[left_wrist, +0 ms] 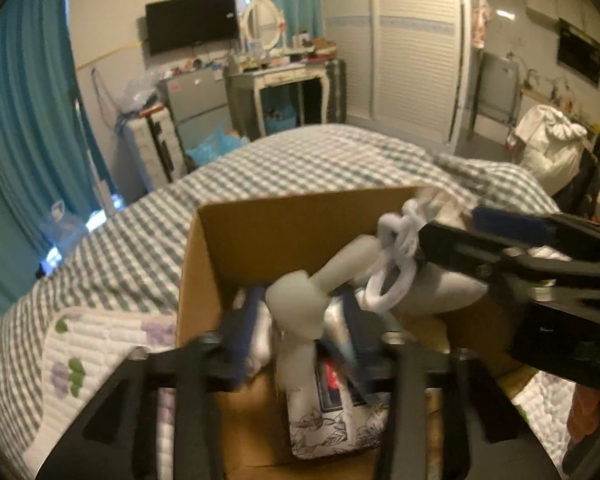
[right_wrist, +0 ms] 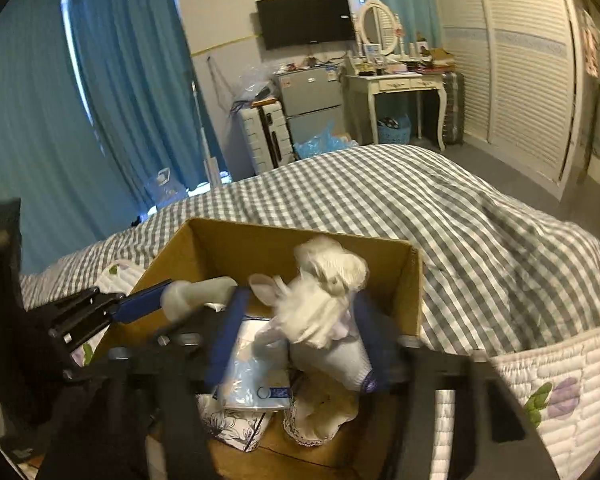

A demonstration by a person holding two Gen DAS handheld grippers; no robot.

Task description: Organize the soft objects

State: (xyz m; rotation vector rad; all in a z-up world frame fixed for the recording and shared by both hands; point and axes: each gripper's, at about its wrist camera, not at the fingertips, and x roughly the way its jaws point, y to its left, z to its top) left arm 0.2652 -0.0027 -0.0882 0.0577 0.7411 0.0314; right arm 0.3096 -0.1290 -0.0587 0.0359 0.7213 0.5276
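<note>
We have a floppy white-and-grey plush toy (right_wrist: 324, 312) hanging over the open brown cardboard box (right_wrist: 414, 292), its shaggy white head up near the far wall and one pale grey limb (left_wrist: 300, 300) stretched towards the near-left side. Our right gripper (right_wrist: 296, 340) has its blue-padded fingers (right_wrist: 228, 336) spread either side of the toy's body, and the pads do not look to be pressing it. Our left gripper (left_wrist: 296, 332) also stands spread, the grey limb lying loose between its dark fingers. So we judge the toy is just let go and dropping into the box. Beneath it we already see a flat clear plastic packet (right_wrist: 256, 376), a white cloth with a dark floral print (left_wrist: 332, 428) and a lace-edged cream cloth (right_wrist: 320, 420) lying on the box floor, so a good part of the sorting looks done. The box sits on a bed with a grey-and-white checked cover (right_wrist: 480, 248), a quilted white blanket with purple flowers (right_wrist: 560, 384) beside it. Whether more soft things wait outside the box, we cannot tell from here.
</note>
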